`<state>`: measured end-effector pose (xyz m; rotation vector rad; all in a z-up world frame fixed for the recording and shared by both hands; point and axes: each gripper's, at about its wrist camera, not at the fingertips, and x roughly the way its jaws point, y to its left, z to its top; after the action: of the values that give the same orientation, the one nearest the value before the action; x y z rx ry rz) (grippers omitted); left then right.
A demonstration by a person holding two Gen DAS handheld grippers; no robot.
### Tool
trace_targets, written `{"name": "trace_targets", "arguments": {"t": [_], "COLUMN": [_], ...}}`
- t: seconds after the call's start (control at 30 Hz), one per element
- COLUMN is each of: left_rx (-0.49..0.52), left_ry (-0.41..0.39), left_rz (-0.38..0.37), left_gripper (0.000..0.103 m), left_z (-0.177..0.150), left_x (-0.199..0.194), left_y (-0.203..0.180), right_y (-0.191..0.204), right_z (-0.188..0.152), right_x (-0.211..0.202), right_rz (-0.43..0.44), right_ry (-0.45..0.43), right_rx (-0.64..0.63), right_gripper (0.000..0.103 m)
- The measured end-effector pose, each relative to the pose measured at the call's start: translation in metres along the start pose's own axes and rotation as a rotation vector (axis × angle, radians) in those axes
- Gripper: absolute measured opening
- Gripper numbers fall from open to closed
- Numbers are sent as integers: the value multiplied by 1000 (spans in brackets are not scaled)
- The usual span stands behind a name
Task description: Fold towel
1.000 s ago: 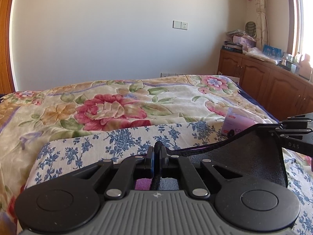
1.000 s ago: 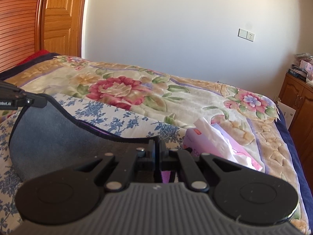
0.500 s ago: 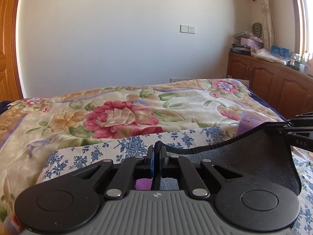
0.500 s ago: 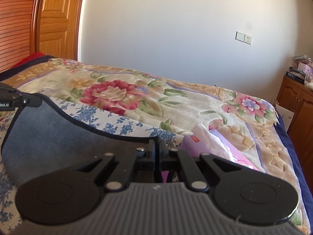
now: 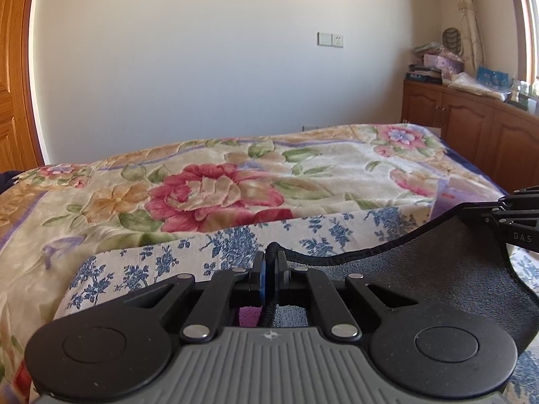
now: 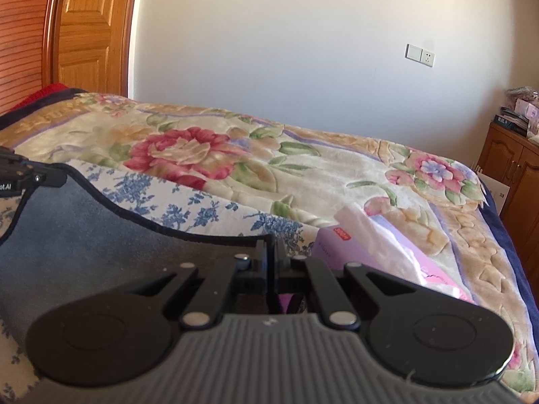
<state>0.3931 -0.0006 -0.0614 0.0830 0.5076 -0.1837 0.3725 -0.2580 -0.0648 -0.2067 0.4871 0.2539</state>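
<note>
Left tool [image 5: 269, 262] is clenching the towel [image 5: 438, 269] at its bound edge; jaws are pressed together with the dark hem pinched between them. Right tool [image 6: 271, 252] is likewise gripping the hem at the other end of the same edge. Each tool is showing at the side of the other's view.

Towel is hanging between the two tools above the bed [image 5: 235, 181], its top edge sagging in a curve, the grey body draping down toward the blue-print sheet [image 5: 151, 262]. Lower part is out of view; cannot tell whether it is touching the sheet.

Handling judgement: soft, limp, light cloth with a plush nap; it is offering no stiffness, so the span is drooping wherever unsupported. The stitched hem looks like the firmest place to hold, near the corners, as now. Risk: hem sliding out if tension is uneven.

Tissue pack [image 6: 387, 252] is lying on the bed just beside the right tool.
</note>
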Motion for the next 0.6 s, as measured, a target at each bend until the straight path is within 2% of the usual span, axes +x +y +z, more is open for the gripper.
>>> {"name": "trace_targets", "arguments": {"t": [0.37,0.6], "left_rx": [10,10], "left_ry": [66,86], "left_rz": [18,26], "left_gripper": [6,8], "left_z": [-13,-18], "left_x": [28,34], "left_y": [1,2], "right_y": [-3,-4], "right_z": [-18,-20], "right_x": [21,24], "right_rz": [1,-4], "right_ry": [68,82], "right_rx": [10,20], "right_gripper": [4,5]}}
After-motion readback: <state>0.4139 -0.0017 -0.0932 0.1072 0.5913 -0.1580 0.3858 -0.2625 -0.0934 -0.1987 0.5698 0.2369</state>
